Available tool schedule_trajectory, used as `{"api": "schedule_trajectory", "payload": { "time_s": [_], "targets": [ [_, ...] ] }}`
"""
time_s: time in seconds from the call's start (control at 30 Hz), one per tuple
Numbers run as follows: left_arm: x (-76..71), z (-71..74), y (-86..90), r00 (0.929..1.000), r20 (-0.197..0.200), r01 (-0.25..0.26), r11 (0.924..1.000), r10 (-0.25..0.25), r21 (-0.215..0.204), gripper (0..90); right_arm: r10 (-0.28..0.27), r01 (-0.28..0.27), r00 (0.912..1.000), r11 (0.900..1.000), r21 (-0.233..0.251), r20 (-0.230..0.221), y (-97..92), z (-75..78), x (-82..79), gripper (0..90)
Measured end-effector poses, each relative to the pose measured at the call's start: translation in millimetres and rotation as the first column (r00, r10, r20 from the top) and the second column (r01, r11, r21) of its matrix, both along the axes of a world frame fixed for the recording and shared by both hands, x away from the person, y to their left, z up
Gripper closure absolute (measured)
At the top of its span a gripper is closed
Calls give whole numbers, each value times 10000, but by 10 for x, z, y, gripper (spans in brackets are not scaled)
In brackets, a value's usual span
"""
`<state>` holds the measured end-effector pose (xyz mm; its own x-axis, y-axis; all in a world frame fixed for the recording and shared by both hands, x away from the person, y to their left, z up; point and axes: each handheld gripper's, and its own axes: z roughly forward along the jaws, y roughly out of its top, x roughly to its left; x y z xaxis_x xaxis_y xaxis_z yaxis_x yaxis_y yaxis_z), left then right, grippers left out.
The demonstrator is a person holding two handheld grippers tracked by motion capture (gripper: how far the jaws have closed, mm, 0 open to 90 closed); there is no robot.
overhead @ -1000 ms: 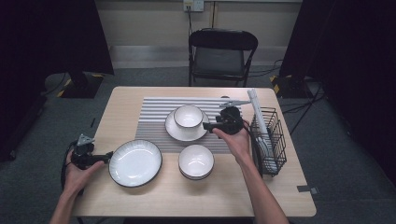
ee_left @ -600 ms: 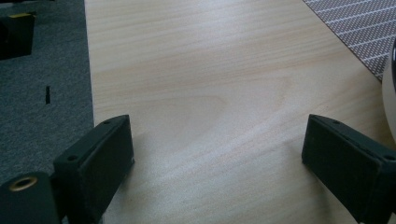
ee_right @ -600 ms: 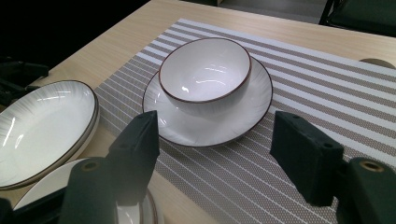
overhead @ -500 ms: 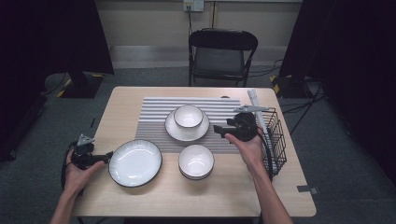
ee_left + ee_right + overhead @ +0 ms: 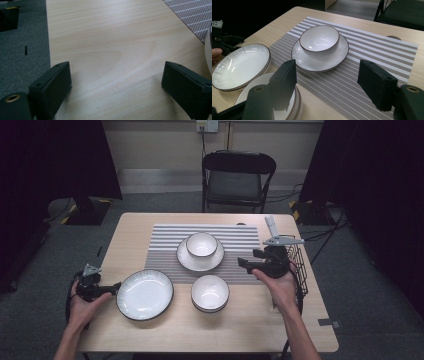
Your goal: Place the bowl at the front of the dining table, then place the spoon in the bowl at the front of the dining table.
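A: Hovering over the striped mat's (image 5: 165, 245) right edge, the right hand-held gripper (image 5: 247, 264) has its jaws spread wide with nothing between them, just beside the wire rack (image 5: 298, 265).

B: And what's nearest?

A: The small bowl (image 5: 319, 41) on its saucer (image 5: 337, 58) sits ahead of those jaws, with the second bowl (image 5: 210, 292) near, on the counter (image 5: 250, 330) below the mat.

B: The other side?

A: The left hand-held gripper (image 5: 116, 288) is spread too, empty, its tips right at the rim of the ribbed plate (image 5: 145, 295).
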<state>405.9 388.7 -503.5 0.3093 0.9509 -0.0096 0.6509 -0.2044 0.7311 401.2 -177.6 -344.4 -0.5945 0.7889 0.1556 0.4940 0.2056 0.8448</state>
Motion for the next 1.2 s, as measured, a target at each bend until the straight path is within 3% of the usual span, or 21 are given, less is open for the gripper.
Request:
{"api": "schedule_trajectory", "payload": {
  "time_s": [0.27,0.63,1.03,1.2],
  "targets": [
    [0,0,0,10000,-2,2,10000,-2,-5,85,-607,601,9980,9975,364,149,-366,71,-64,344],
    [0,0,0,10000,0,-1,10000,1,0,85,-1257,1255,9917,9921,-84,-266,-783,-29,-187,439],
    [2,0,2,10000,-9,23,10000,-23,-9,84,-1727,1664,9817,9828,-796,-804,-955,-209,-225,521],
    [2,0,2,10000,-9,22,10000,-22,-10,84,-1774,1695,9787,9822,-812,-1034,-994,-273,-203,539]
  ]
}}
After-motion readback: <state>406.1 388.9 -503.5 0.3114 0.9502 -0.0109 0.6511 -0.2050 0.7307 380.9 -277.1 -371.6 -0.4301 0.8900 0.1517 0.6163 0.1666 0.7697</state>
